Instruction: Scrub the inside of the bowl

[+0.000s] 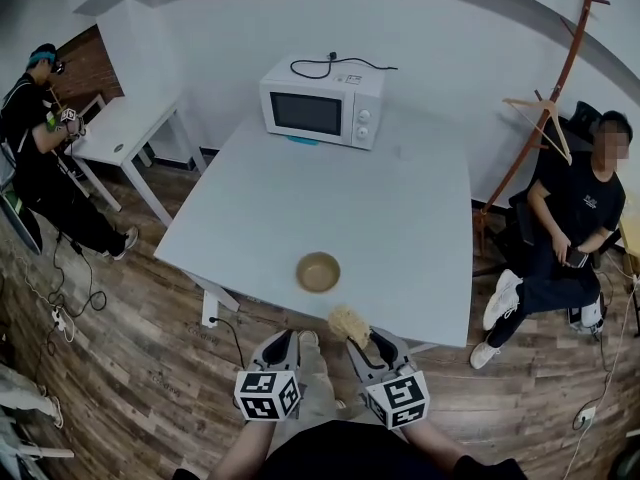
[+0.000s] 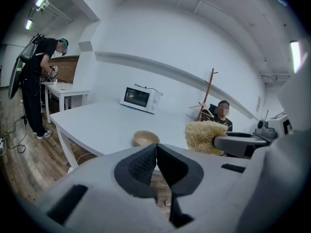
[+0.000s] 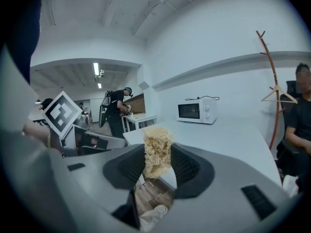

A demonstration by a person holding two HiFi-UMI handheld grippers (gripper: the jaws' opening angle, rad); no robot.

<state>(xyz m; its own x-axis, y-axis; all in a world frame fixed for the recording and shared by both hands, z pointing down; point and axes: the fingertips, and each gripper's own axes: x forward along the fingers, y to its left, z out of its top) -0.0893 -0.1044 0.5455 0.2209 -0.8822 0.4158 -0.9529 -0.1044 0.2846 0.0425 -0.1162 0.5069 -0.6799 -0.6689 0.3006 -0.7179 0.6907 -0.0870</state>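
Note:
A small tan bowl [image 1: 318,271] stands empty on the white table [image 1: 400,228], near its front edge; the left gripper view also shows the bowl [image 2: 146,138]. My right gripper [image 1: 362,340] is shut on a straw-coloured loofah scrubber [image 1: 349,325], held just off the table's front edge, below and right of the bowl. That scrubber [image 3: 156,149] sits pinched between the black pads, and the left gripper view catches it too [image 2: 204,136]. My left gripper [image 1: 287,345] is shut with nothing in it, in front of the table and short of the bowl.
A white microwave [image 1: 322,102] sits at the table's far end. A seated person [image 1: 570,228] and a wooden coat stand [image 1: 545,108] are on the right. Another person [image 1: 45,158] works at a small white table [image 1: 125,128] on the left. Cables lie on the wood floor.

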